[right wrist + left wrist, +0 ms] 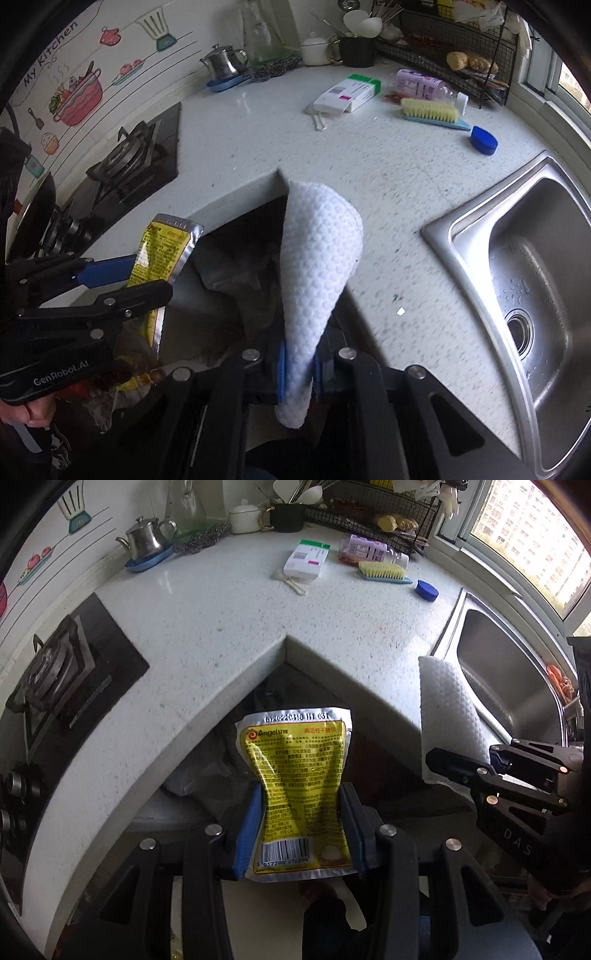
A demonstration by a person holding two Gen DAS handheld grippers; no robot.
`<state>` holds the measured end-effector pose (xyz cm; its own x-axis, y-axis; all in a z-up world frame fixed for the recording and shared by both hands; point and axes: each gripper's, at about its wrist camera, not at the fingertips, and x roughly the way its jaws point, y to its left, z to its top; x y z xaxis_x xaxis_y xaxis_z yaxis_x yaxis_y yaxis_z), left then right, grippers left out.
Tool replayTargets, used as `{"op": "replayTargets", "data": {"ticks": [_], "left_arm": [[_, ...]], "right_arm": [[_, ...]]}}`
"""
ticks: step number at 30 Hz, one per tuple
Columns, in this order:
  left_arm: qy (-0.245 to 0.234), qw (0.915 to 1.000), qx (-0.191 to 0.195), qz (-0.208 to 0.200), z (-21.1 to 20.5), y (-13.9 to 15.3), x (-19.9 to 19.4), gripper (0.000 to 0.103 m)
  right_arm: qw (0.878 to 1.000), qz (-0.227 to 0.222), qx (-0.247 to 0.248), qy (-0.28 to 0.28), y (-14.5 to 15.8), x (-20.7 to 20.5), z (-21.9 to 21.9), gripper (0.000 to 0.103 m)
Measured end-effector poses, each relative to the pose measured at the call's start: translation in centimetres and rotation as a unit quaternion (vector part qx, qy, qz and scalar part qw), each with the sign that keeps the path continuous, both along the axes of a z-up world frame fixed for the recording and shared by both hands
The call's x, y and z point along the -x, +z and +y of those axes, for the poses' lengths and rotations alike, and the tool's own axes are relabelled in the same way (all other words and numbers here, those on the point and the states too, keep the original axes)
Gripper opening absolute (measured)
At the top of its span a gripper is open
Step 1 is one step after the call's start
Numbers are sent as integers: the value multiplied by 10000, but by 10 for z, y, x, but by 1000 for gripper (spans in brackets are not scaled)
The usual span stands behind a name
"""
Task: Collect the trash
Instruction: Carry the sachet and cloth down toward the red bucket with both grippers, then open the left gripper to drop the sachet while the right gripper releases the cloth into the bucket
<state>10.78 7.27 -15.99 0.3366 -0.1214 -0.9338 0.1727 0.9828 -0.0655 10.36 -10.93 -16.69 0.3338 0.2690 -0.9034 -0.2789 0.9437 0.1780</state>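
My left gripper is shut on a yellow and silver yeast packet, held upright between its blue pads above the dark gap under the counter corner. From the right wrist view the same packet and left gripper show at the left. My right gripper is shut on a white dimpled paper towel, which stands up and folds over above the fingers. In the left wrist view the towel and the right gripper appear at the right. A grey trash bag lies below, between the two grippers.
On the white counter lie a white and green box, a wooden spoon, a pink bottle, a yellow brush and a blue lid. A steel sink is at the right, a gas stove at the left.
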Motion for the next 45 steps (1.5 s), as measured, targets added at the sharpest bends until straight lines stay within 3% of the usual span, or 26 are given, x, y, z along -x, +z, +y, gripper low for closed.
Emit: {"op": "replayTargets", "data": {"ticks": [8,15,28,34,38,42,45], "left_arm": [[167,9989,22,434,15,-53,36,39],[295,9966,-11,768,19,-118,41,39],[269,9918,195,1232,0,-295,30,39],[-18,9910,76,1336,-21,-364,21,40],[-62,9882,70,1531,-30,-387,13,45],[-284,9887,-2,1472,-38,-384,13,73],[-423,9886,-75,1443,-42,-380,15,75]], "right_arm": [[9983,489,58,315,-47,31,30,9],[9946,945,190,389,-111,41,41,9],[9911,1283,330,91,-266,33,21,9],[9904,1320,396,-118,-325,23,13,9],[9876,1471,424,-345,-345,22,-3,9],[9867,1506,422,-443,-349,22,-11,9],[9864,1531,427,-422,-350,22,-13,9]]}}
